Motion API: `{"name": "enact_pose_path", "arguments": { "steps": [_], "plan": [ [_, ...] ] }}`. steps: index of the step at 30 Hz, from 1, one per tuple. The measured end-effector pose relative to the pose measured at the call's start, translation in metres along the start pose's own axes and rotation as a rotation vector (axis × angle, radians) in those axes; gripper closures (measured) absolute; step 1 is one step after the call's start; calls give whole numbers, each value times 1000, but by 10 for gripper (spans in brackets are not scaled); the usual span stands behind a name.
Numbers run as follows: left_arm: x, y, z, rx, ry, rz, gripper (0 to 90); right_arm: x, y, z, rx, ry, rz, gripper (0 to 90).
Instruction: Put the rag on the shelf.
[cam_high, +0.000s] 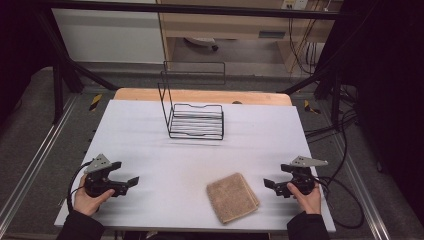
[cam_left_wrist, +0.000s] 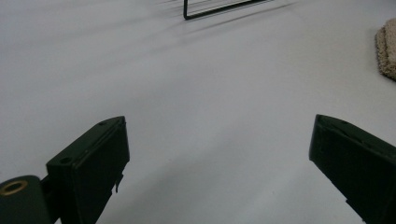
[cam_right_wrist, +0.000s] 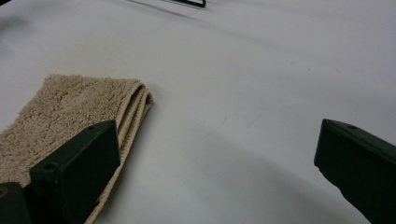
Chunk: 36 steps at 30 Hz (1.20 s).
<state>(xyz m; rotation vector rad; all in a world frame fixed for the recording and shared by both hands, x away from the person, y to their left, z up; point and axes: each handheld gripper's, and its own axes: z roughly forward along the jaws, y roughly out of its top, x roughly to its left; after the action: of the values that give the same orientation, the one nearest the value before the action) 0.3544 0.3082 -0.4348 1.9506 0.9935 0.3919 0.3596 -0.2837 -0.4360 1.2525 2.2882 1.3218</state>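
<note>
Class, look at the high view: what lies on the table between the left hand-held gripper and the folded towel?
Nothing. In the high view, the white table is bare between the left hand-held gripper and the folded towel.

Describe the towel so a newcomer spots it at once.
Start at the white table and move to its near edge, on the person's right. The folded tan towel lies flat there, just left of the right tool. It is the soft, fuzzy item, unlike the black wire rack farther back.
</note>
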Motion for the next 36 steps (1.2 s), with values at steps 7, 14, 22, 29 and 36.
{"name": "enact_pose_path", "arguments": {
  "steps": [7, 14, 22, 29, 36],
  "plan": [
    [-2, 0, 0, 2, 1, 3, 47, 2, 0, 0, 6, -4, 2, 10],
    [-3, 0, 1, 7, -1, 5, 43, 8, 4, 2, 16, -11, -7, 12],
    [-4, 0, 3, 14, 4, 1, 36, 25, 14, 11, 19, -3, -28, 30],
    [-6, 1, 4, 16, 6, 1, 34, 47, 23, 25, 29, -1, -76, 65],
    [-7, 1, 5, 20, 2, 6, 34, 60, 28, 42, 59, -18, -94, 114]
  ]
}}
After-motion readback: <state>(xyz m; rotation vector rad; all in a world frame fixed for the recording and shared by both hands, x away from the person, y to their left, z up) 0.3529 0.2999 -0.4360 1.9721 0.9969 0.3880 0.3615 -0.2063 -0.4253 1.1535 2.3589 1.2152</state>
